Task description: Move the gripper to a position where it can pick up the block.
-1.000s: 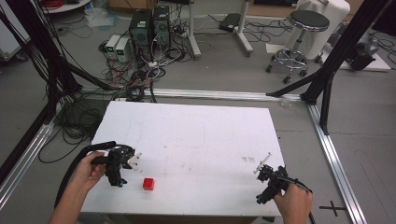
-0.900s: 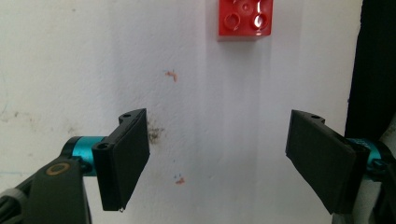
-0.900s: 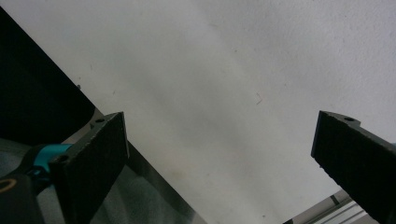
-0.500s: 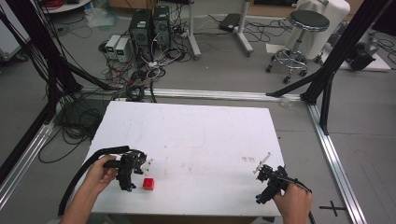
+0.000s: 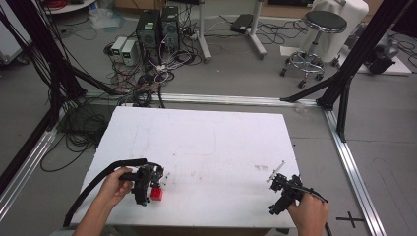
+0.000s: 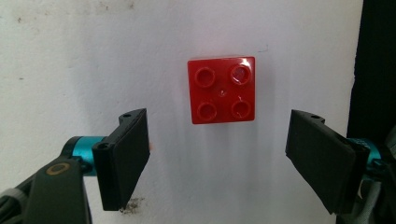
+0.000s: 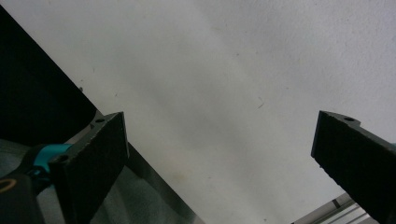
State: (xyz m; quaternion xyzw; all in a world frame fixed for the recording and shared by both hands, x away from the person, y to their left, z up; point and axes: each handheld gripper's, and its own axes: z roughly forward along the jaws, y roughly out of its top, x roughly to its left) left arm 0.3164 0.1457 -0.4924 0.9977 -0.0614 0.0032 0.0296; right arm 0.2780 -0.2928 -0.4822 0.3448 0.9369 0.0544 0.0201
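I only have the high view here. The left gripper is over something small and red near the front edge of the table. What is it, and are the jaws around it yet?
Observer: In the left gripper view it is a red brick with four studs on top, lying flat on the white table. The left gripper is wide open, and the brick sits ahead of the jaw tips, not yet between them.
Operator: Is it centred in the gap?
Observer: Roughly; it lies about midway between the two jaws, touching neither.
Operator: And the right gripper, holding anything?
Observer: No. The right gripper is open with bare table between its jaws, and the table's edge crosses that view.
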